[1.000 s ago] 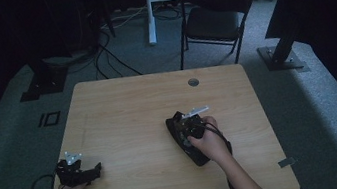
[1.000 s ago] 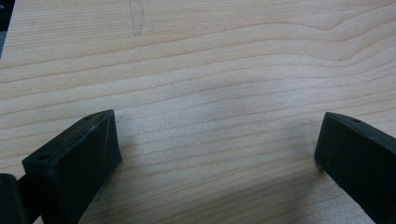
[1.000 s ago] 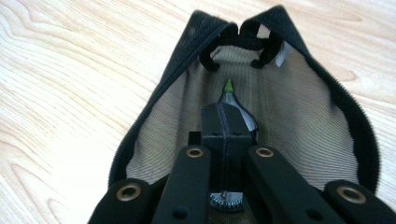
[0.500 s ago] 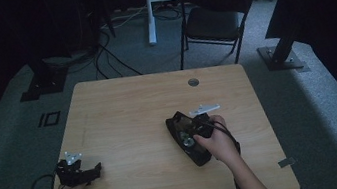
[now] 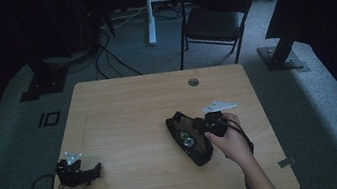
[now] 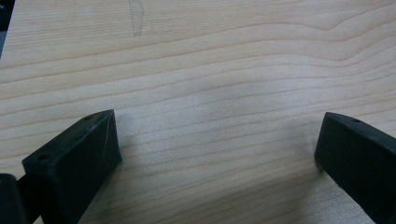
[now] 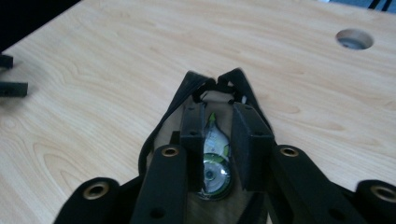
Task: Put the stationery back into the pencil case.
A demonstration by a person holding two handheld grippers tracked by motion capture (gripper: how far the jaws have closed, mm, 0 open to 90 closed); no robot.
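- Pouch [image 5: 189,139]: a black, open-mouthed pouch lying on the table [image 5: 123,106], directly under and ahead of my right gripper [image 7: 219,149]; its mouth spreads to either side of the jaws.
- Correction-tape dispenser [image 7: 214,165]: a green and clear roller with a round hub, sitting inside the pouch, between the two right jaws.
- Right gripper: jaws drawn close, one on each side of the dispenser and pressed against it as far as I can see; I judge them clamped on it.
- Left gripper [image 6: 215,158]: jaws spread wide with bare wood between them, holding nothing. In the high view it rests near the table's front-left corner [image 5: 79,169], well apart from the pouch.
- Cable hole [image 7: 354,39]: beyond the pouch, ahead and to the right of my right jaws.
- Progress, as I judge it: the dispenser is gripped while within the pouch mouth; whether it is going in or coming out I cannot tell. Either way, the release or the lift-out remains, and the pouch is unsecured.
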